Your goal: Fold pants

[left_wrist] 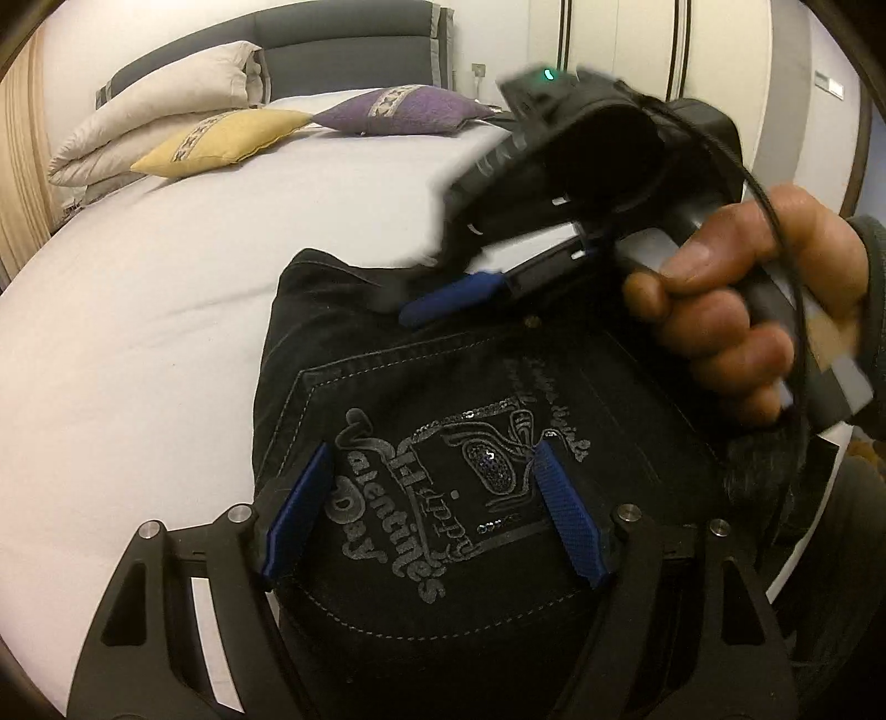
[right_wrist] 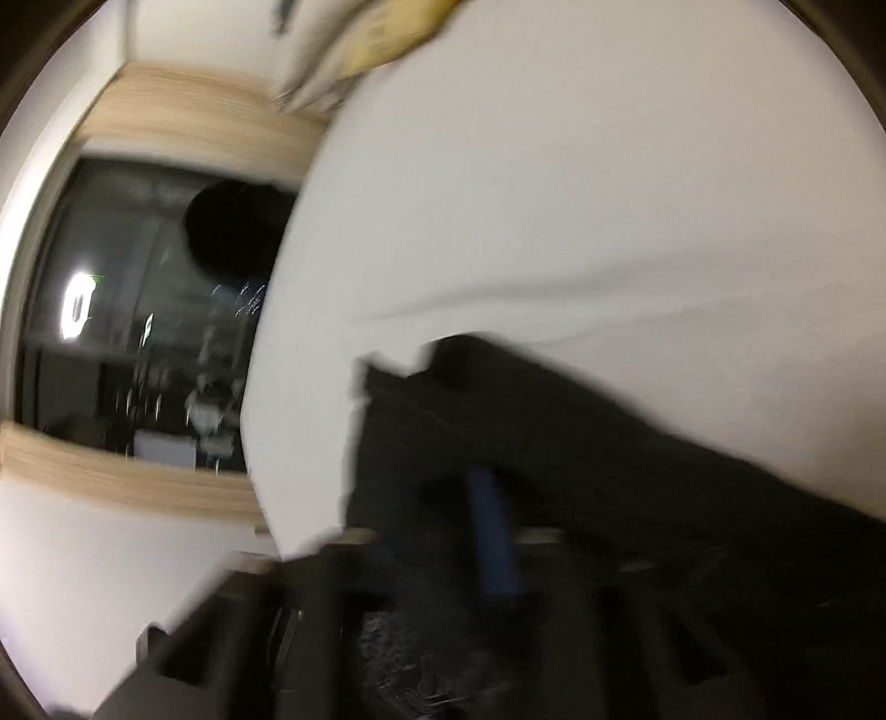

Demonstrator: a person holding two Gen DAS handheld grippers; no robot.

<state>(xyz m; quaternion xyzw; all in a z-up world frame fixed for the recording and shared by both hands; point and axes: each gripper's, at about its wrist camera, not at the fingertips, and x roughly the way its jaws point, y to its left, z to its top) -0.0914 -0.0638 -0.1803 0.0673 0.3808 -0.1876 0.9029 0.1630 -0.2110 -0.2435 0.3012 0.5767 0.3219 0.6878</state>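
Observation:
Black pants (left_wrist: 443, 387) lie folded on the white bed, back pocket up with a grey "Happy Valentine's Day" print (left_wrist: 421, 498). My left gripper (left_wrist: 437, 509) is open, its blue pads (left_wrist: 293, 515) spread over the pocket just above the cloth. My right gripper (left_wrist: 443, 293), held by a hand (left_wrist: 742, 310), reaches in from the right at the pants' far edge; one blue pad (left_wrist: 454, 296) shows. In the blurred right wrist view the pants (right_wrist: 554, 443) cover the fingers and only one blue pad (right_wrist: 493, 531) shows.
White bed sheet (left_wrist: 194, 288) spreads left and far. A yellow pillow (left_wrist: 221, 138), a purple pillow (left_wrist: 404, 111) and a folded beige duvet (left_wrist: 160, 99) sit by the grey headboard (left_wrist: 343, 33). A wardrobe (left_wrist: 620, 39) stands behind. A dark window (right_wrist: 144, 310) lies beyond the bed edge.

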